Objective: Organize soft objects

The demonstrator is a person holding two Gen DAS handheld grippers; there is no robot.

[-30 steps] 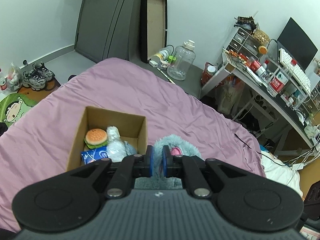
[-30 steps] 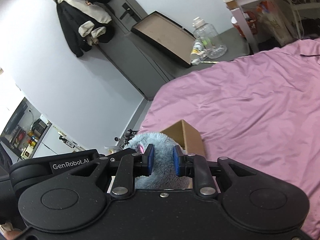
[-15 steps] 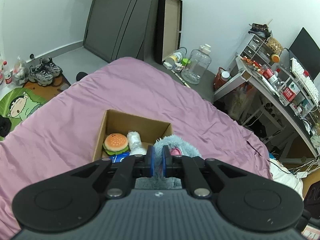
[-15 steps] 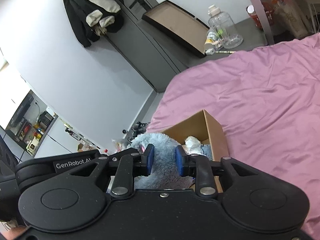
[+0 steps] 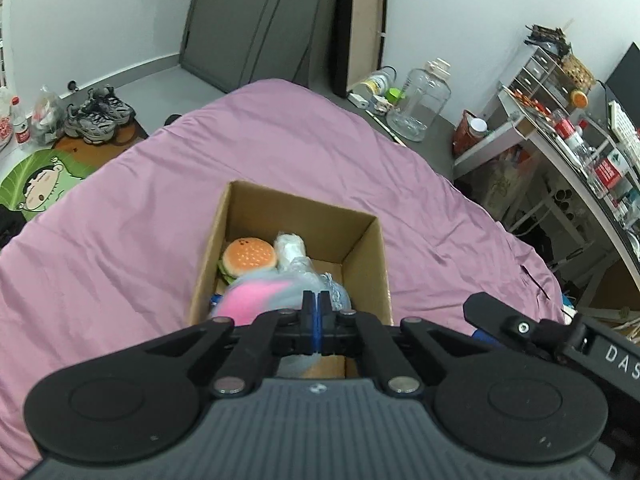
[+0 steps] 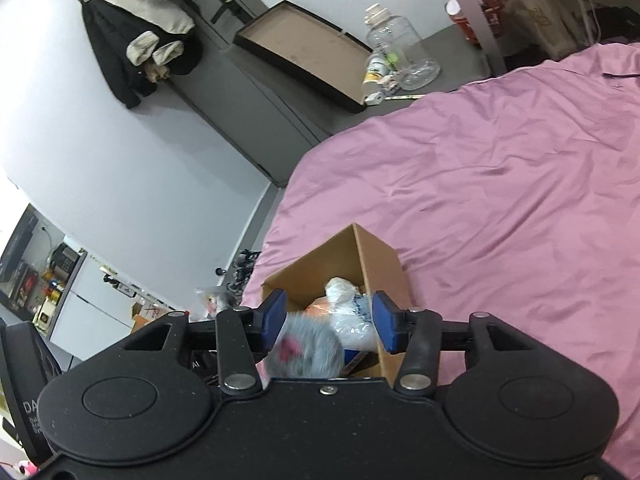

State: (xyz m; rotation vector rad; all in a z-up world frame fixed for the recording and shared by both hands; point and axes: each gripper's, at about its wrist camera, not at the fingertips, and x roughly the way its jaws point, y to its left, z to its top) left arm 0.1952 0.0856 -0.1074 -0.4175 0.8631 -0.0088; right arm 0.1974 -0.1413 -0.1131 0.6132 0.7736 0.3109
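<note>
An open cardboard box (image 5: 364,240) sits on the purple bedspread (image 5: 160,200); it also shows in the right wrist view (image 6: 384,256). Inside lie a burger plush (image 5: 249,257), a white plastic-wrapped bundle (image 5: 292,248) and a blue packet. A fluffy blue-grey plush with pink patches (image 5: 260,294) hangs blurred over the box opening. My left gripper (image 5: 316,308) is shut on a tuft of its fur. My right gripper (image 6: 329,320) is open, its blue pads (image 6: 274,316) wide apart, with the plush (image 6: 308,350) between and below them.
The bed drops off to floor on all sides. Sneakers (image 5: 96,114) and a green mat (image 5: 36,184) lie left. A water jug (image 5: 424,100) and framed board (image 5: 360,28) stand beyond the bed. A cluttered desk (image 5: 568,152) is right.
Both grippers carried the plush over the box. My right gripper opened and let go of it. The plush now dangles, blurred, from my left gripper into the box.
</note>
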